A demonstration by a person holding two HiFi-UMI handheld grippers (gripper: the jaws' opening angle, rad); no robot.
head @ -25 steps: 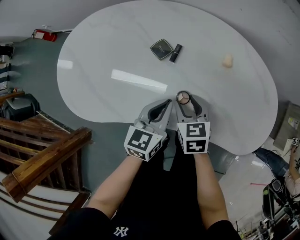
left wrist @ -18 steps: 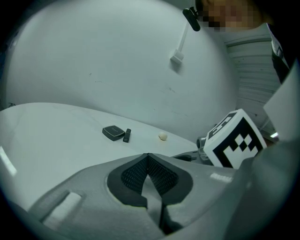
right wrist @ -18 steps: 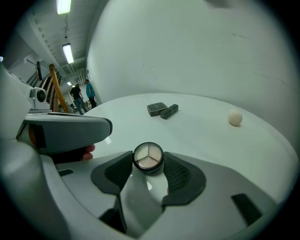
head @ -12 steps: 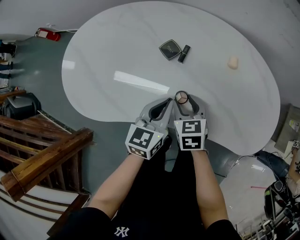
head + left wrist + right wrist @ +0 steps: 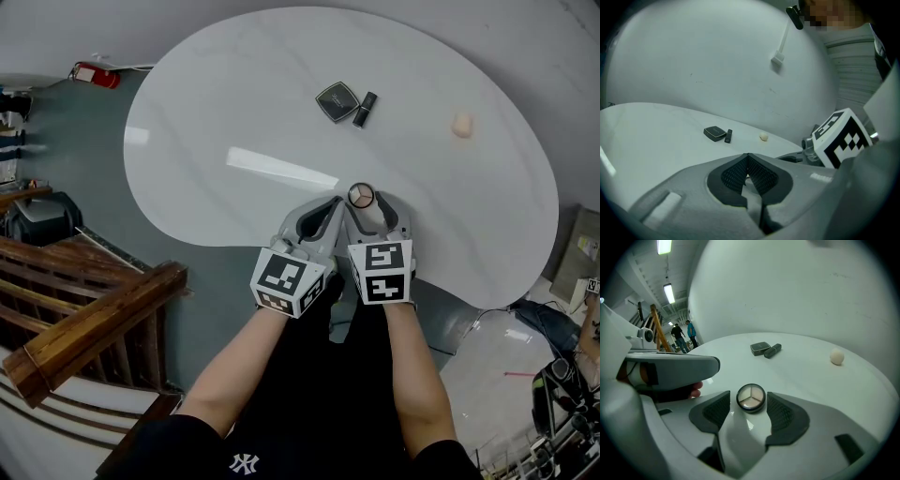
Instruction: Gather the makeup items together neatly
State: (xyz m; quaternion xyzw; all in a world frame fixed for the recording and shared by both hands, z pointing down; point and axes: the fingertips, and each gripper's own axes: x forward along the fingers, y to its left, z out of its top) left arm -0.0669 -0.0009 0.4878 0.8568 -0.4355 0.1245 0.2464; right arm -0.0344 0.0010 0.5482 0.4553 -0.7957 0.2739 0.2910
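Observation:
A round three-shade compact (image 5: 751, 397) lies flat on the white table (image 5: 234, 112) near its front edge. It sits between the jaws of my right gripper (image 5: 749, 396), which are opening, and a gap shows on both sides of it. My left gripper (image 5: 748, 157) is shut and empty, just left of the right one (image 5: 368, 202). Far across the table lie a dark square compact (image 5: 337, 101), a black lipstick tube (image 5: 364, 110) touching it, and a beige sponge (image 5: 461, 125) further right.
The table's curved front edge runs just under both grippers. A wooden railing (image 5: 84, 319) stands on the floor at the left. Two people (image 5: 683, 336) stand far off in the right gripper view.
Both grippers and the round compact stay at the table's front edge. Only the head view has shifted slightly.

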